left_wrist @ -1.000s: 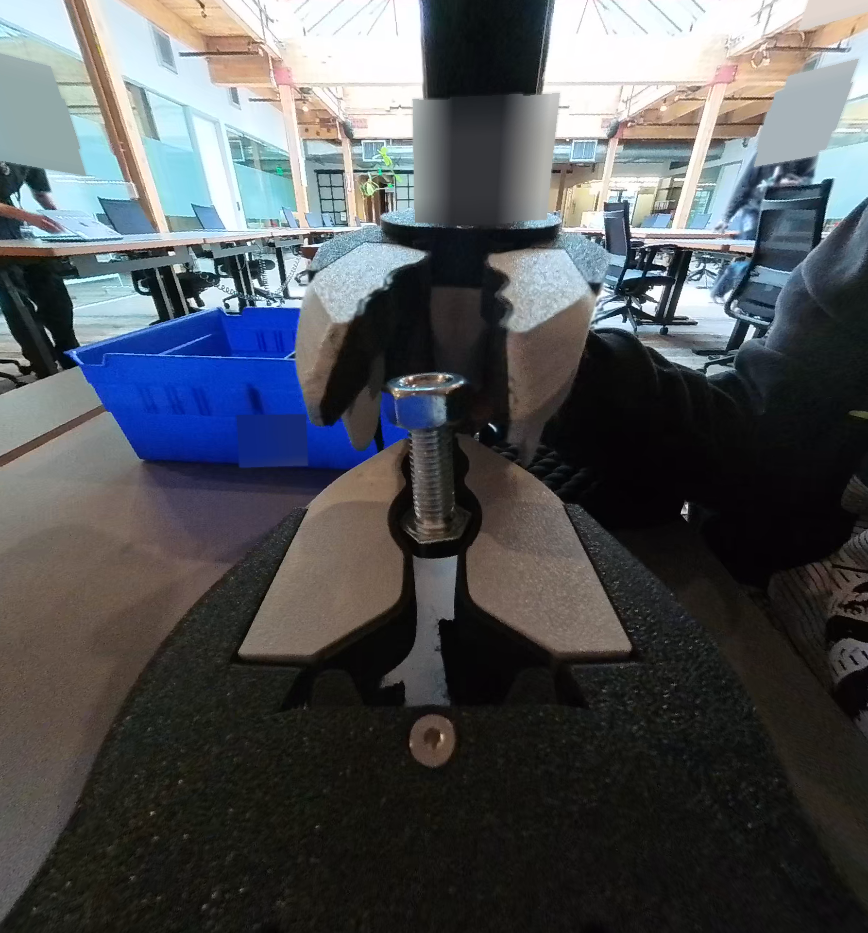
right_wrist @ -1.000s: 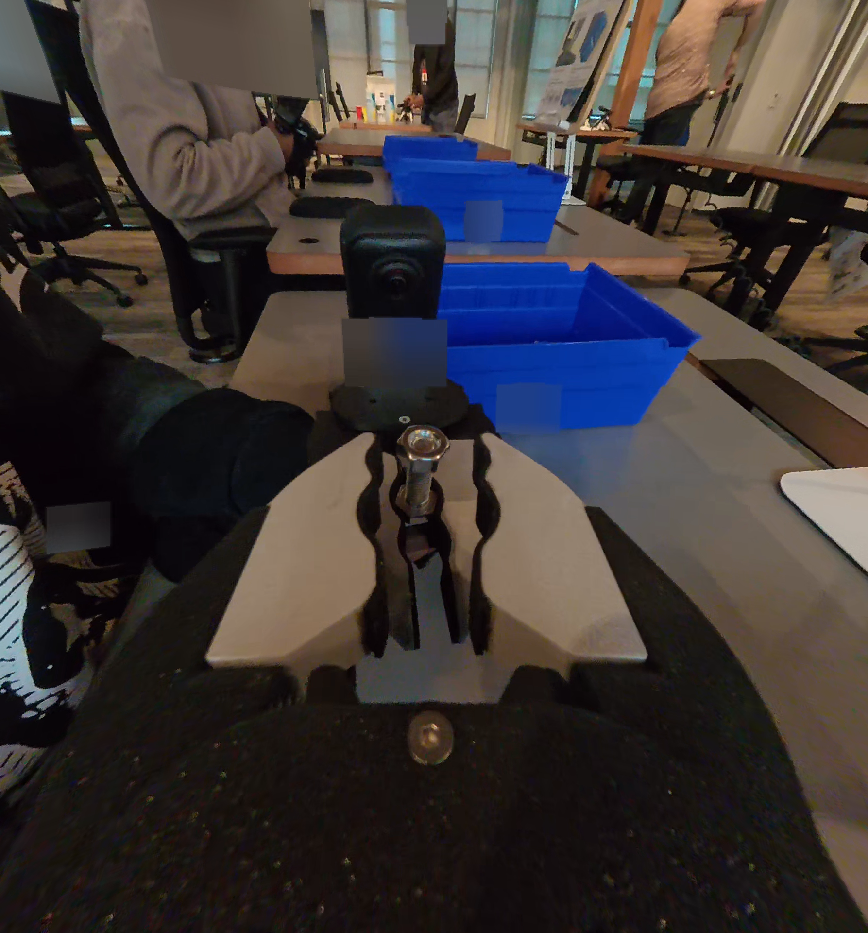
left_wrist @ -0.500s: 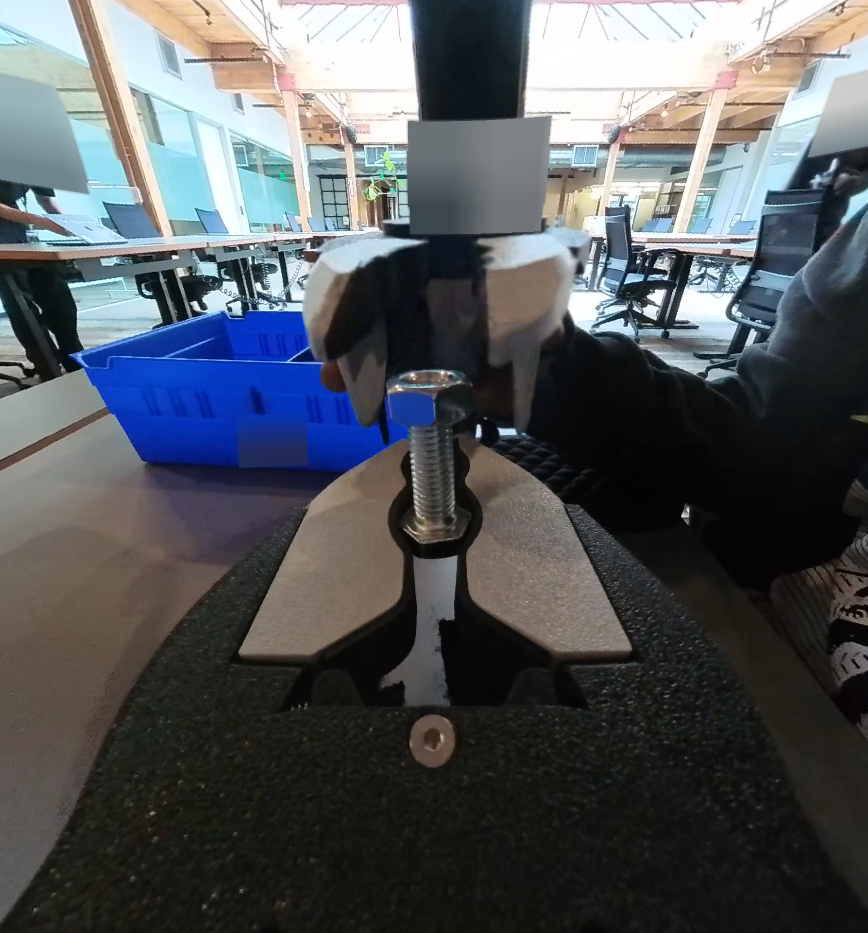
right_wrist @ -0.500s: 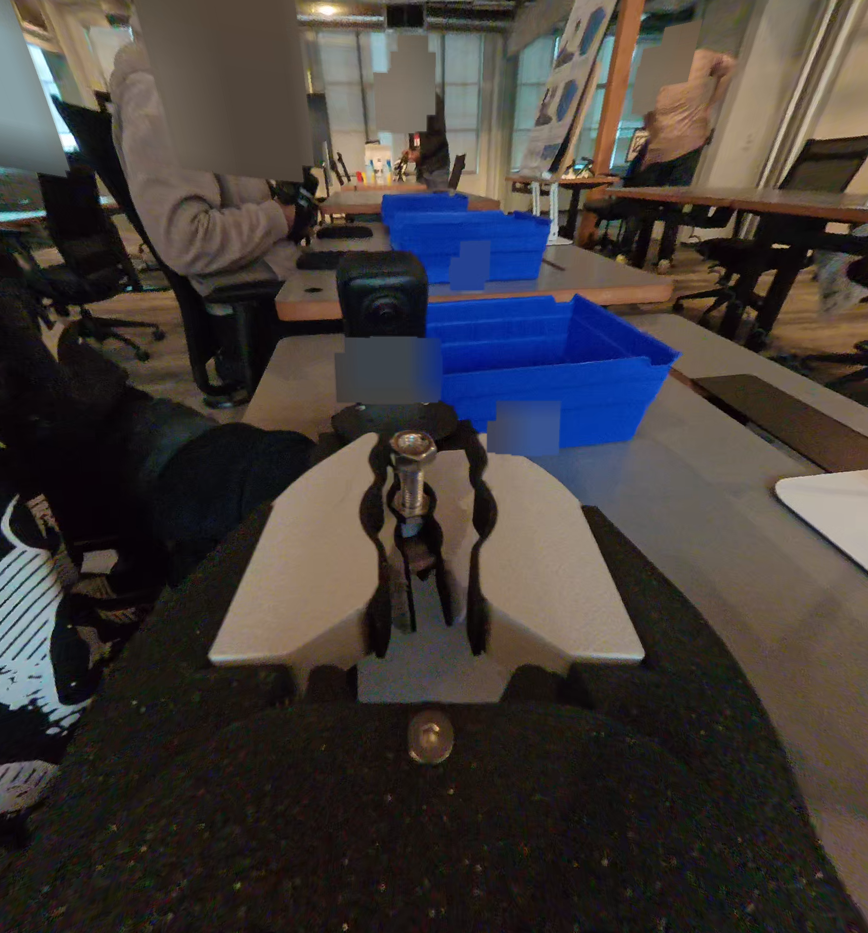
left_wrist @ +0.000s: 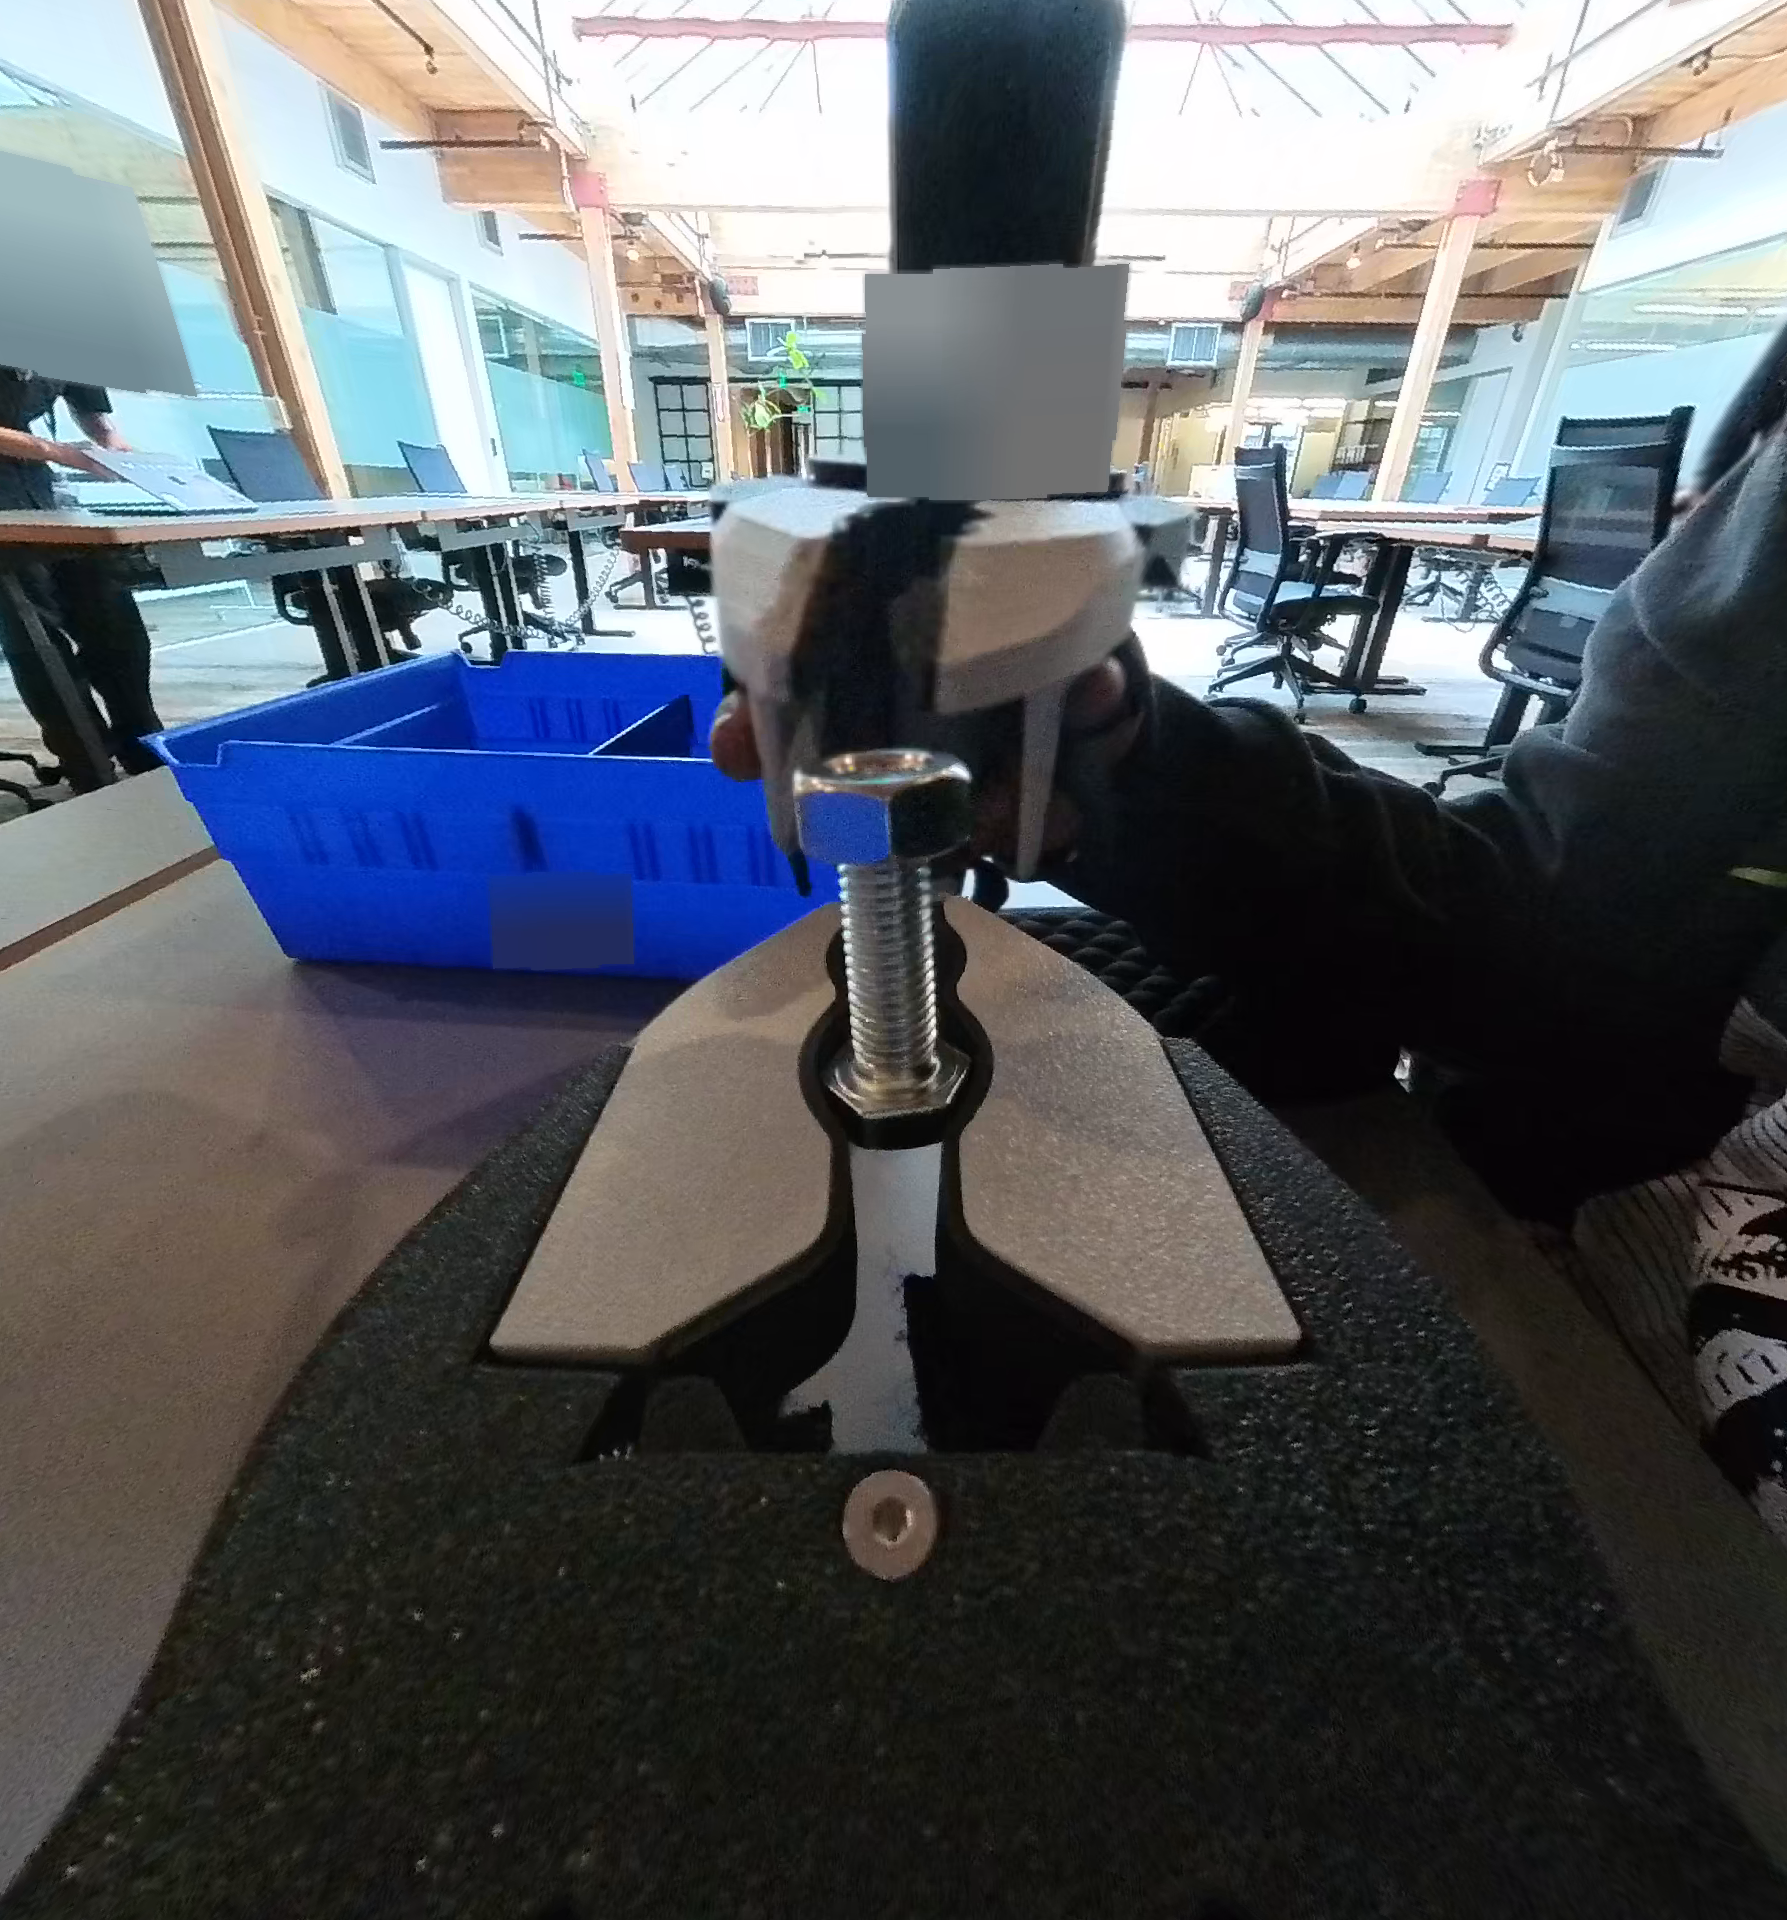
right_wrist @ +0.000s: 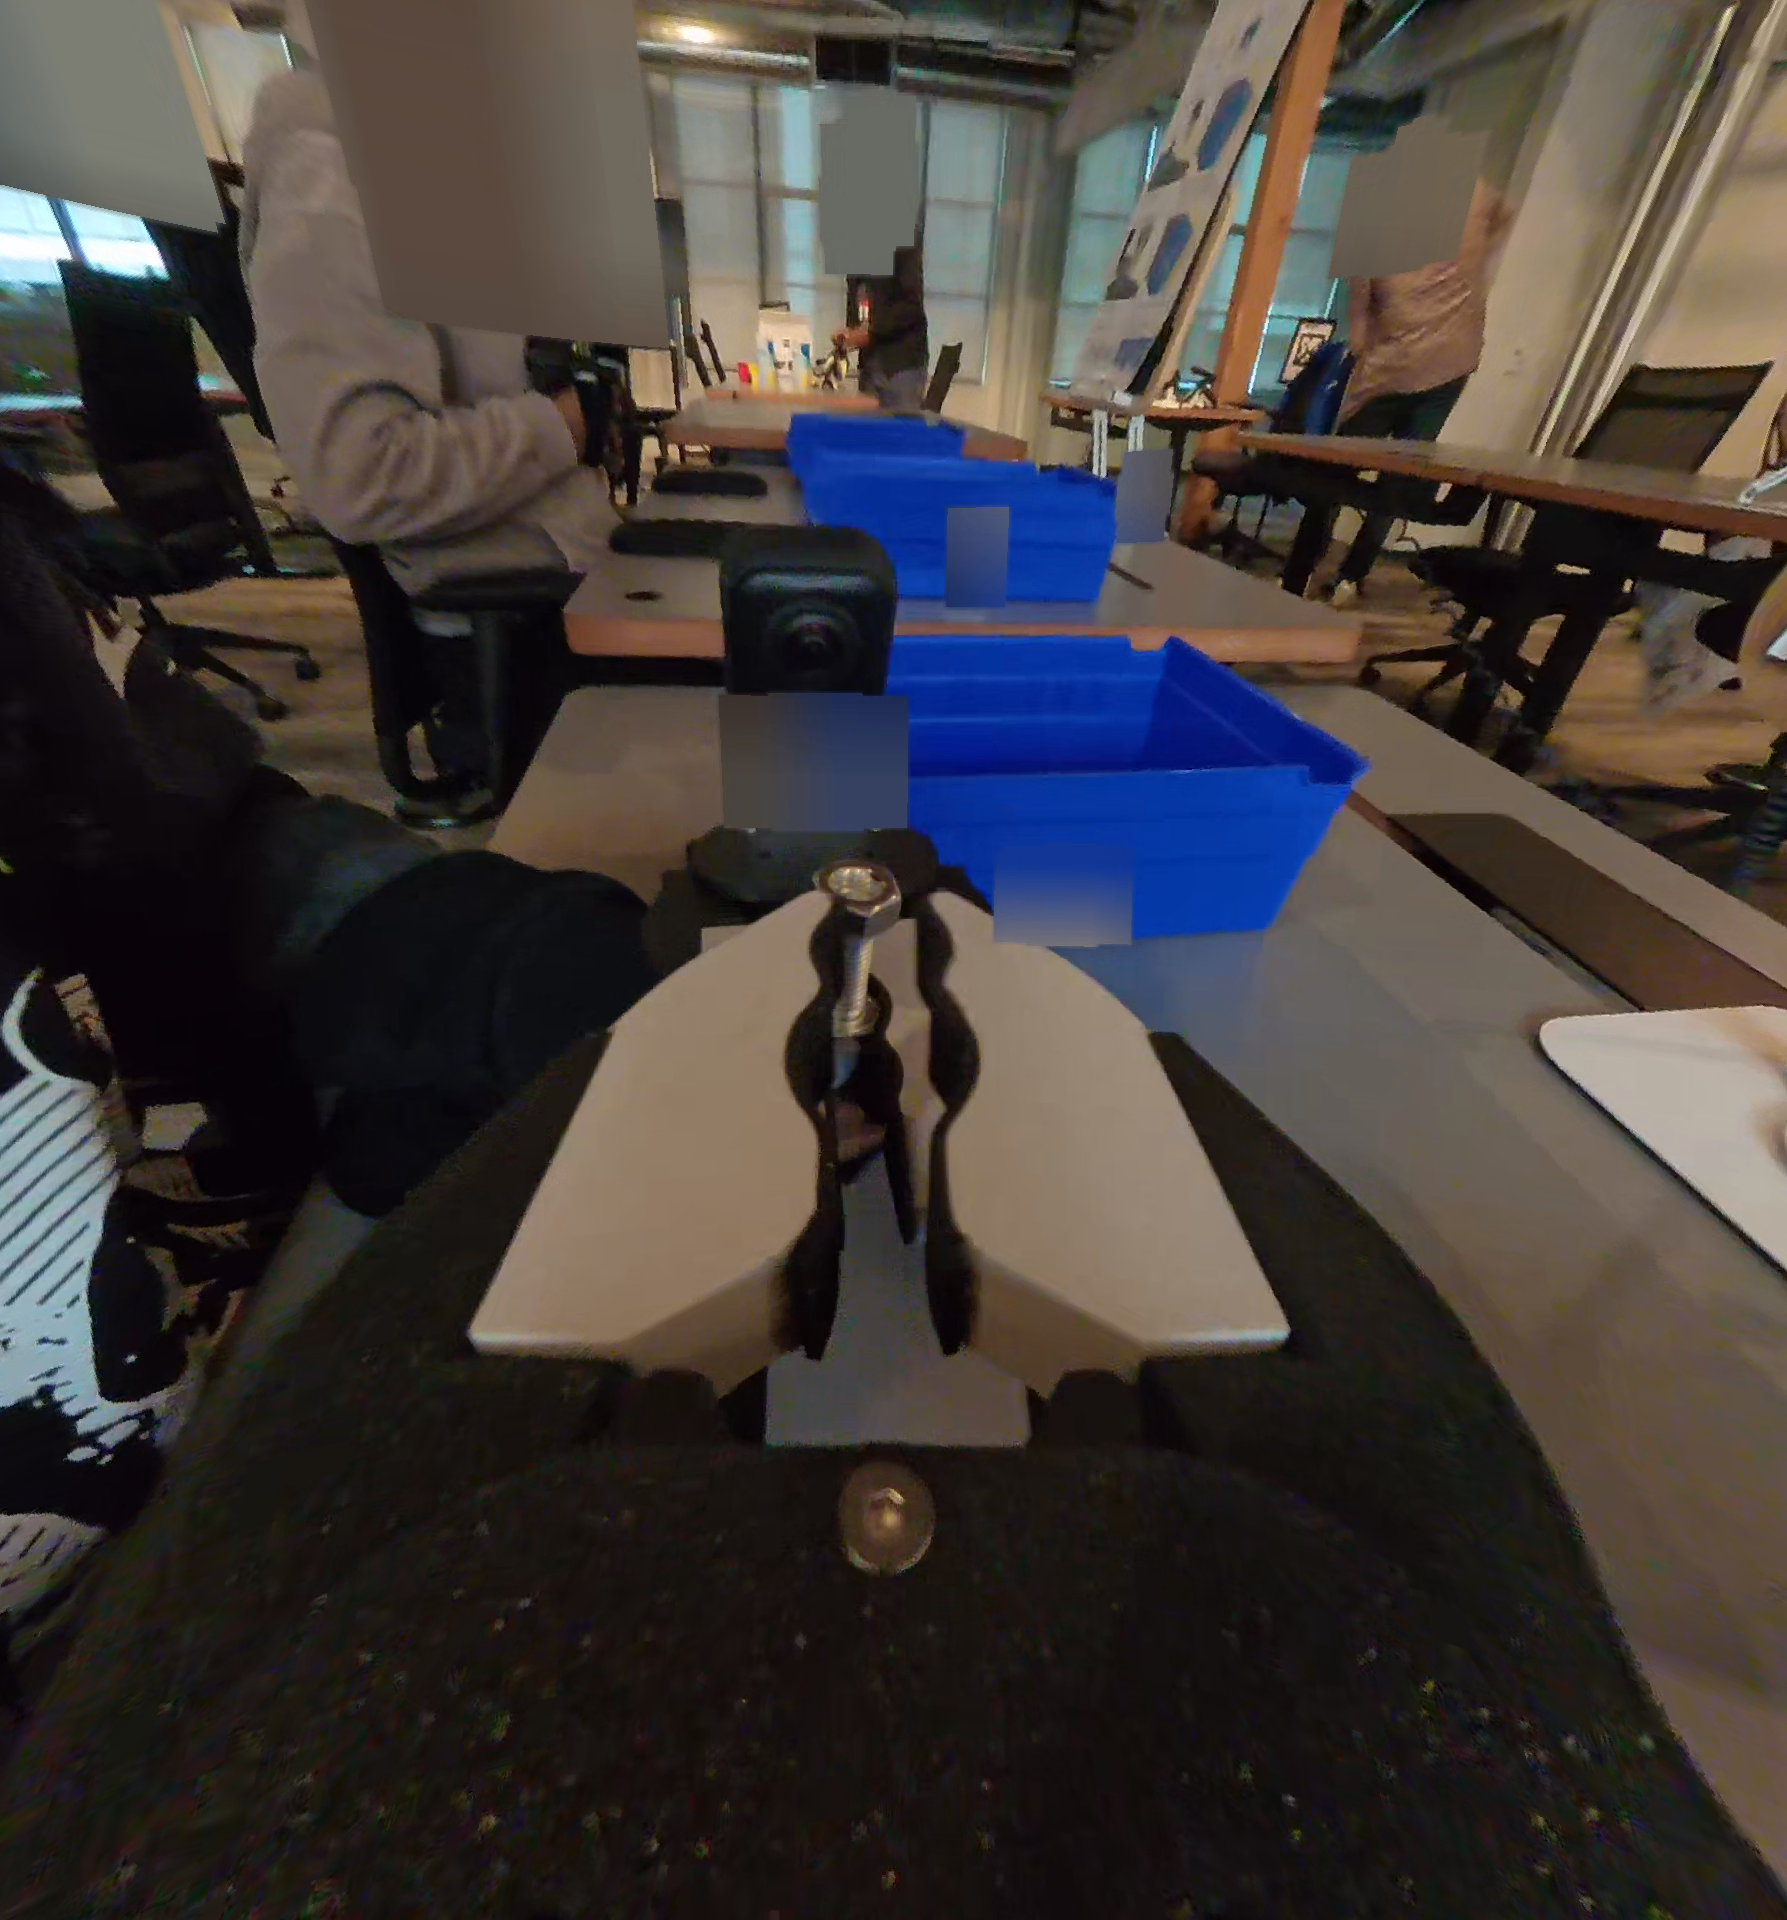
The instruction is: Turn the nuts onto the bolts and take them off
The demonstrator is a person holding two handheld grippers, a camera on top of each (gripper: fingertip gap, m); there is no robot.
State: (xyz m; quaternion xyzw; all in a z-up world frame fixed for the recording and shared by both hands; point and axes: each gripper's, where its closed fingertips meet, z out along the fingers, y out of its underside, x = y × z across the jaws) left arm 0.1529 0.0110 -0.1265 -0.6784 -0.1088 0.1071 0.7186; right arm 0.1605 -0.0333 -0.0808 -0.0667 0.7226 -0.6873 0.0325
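My left gripper is shut on a silver nut, held in the round notch between its fingers. A silver bolt is threaded through the nut and stands up from it, hex head on top. My right gripper faces me just behind the bolt head, held by a hand in a dark sleeve. In the right wrist view my right gripper is narrowly open, with the bolt in the gap at the fingertips, closer to the left pad. A slit shows on its right.
A blue divided bin stands on the grey table behind the grippers and also shows in the right wrist view. A white mat lies at the right. The left gripper's camera rises behind the bolt. People and office chairs are beyond. Spacing between my two grippers at the tips: around 6 centimeters.
The right gripper has rolled and tilted by the bolt head, so its fingers show at a different angle. The left gripper, nut and bolt have kept their place.
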